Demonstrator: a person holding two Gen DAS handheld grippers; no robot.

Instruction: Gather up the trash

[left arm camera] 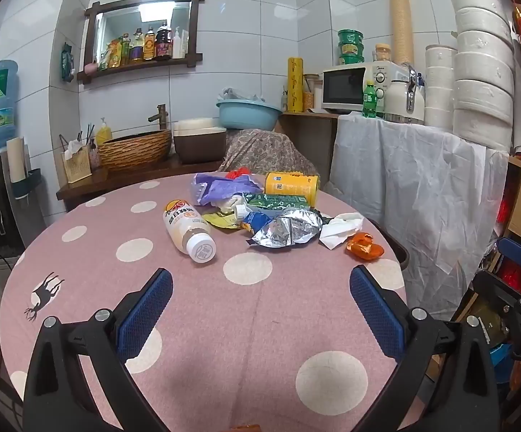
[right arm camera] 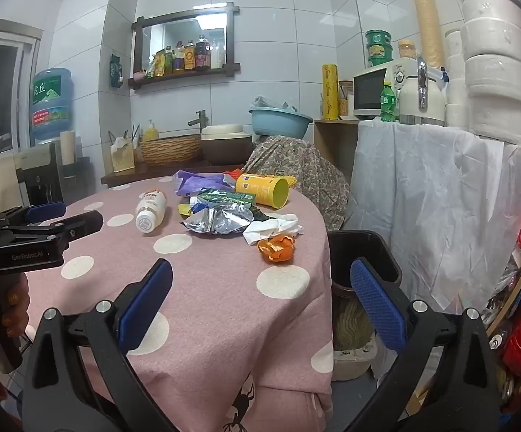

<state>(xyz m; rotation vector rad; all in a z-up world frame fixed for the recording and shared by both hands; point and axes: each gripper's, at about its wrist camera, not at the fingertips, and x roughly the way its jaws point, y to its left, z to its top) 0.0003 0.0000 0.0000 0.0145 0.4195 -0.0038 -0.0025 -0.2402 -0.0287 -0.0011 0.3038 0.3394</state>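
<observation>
Trash (left arm camera: 282, 212) sits heaped at the centre of your frames on the pink dotted desk (left arm camera: 195, 324). Your left hand-held gripper (left arm camera: 260, 309) and right hand-held gripper (right arm camera: 260, 306) both gape wide at lower frame, holding nothing.

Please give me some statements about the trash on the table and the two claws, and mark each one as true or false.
1. Both the left claw and the right claw are open and hold nothing. True.
2. The white bottle stands upright. False: it lies on its side.
3. The orange peel lies on the table. True.
4. The yellow can is inside the dark bin. False: it lies on the table.
</observation>
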